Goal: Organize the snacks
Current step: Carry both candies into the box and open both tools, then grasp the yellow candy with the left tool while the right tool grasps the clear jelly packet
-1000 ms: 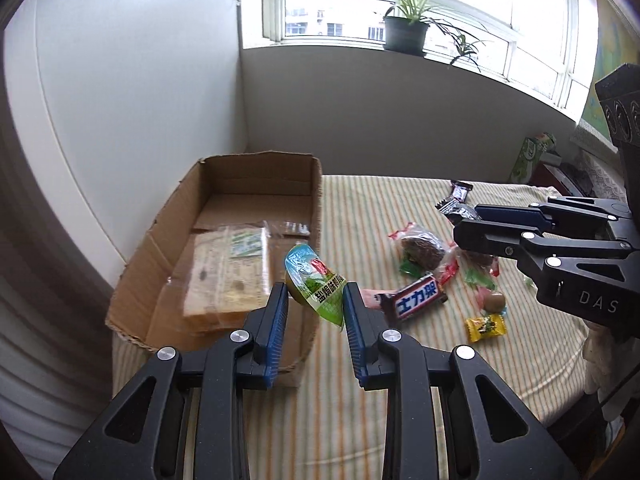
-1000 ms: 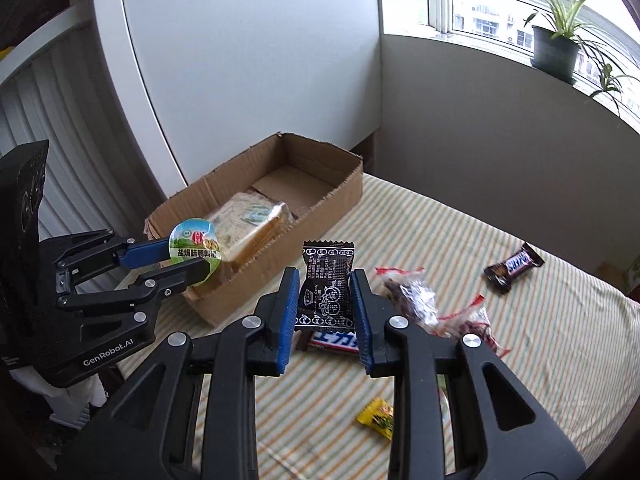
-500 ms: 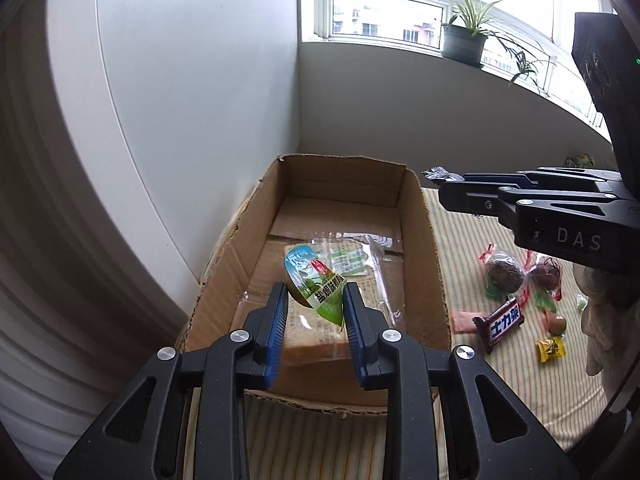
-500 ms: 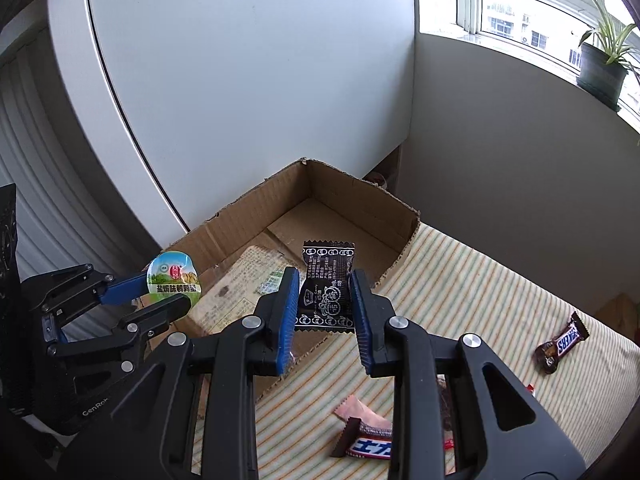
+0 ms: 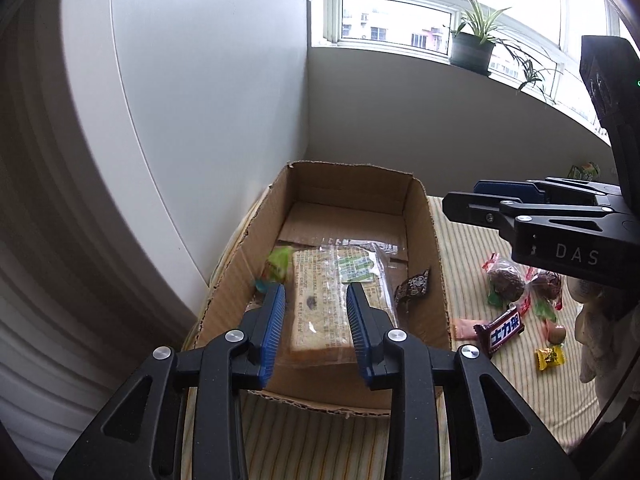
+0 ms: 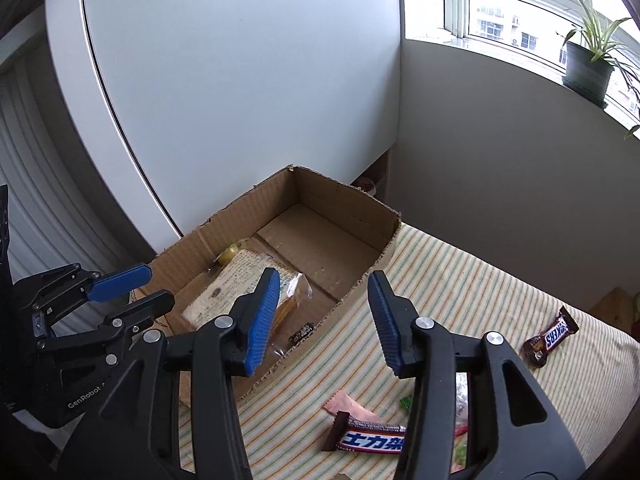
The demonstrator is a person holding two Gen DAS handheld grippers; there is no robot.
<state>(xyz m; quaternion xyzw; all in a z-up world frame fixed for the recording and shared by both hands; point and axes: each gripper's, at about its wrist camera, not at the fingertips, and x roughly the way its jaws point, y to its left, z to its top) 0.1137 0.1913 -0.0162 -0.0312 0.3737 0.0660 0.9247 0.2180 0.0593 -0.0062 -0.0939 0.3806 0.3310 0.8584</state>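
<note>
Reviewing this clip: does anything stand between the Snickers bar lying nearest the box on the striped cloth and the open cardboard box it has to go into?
Nothing visible does. The Snickers bar lies beside a pink wrapper, and only bare striped cloth separates them from the cardboard box, whose top is open.

Cardboard box (image 5: pixel 424 240): open-topped, walls upright on all sides. Far half of floor bare. Near half filled by wrapped bread loaf (image 5: pixel 332 300); green jelly cup (image 5: pixel 278 266) wedged at its left, black snack packet (image 5: pixel 414 284) at its right. White cabinet panel (image 6: pixel 240 92) close behind box. Striped tablecloth (image 6: pixel 460 292) right of box mostly bare; Snickers bars (image 6: pixel 372 438) scattered nearer.
</note>
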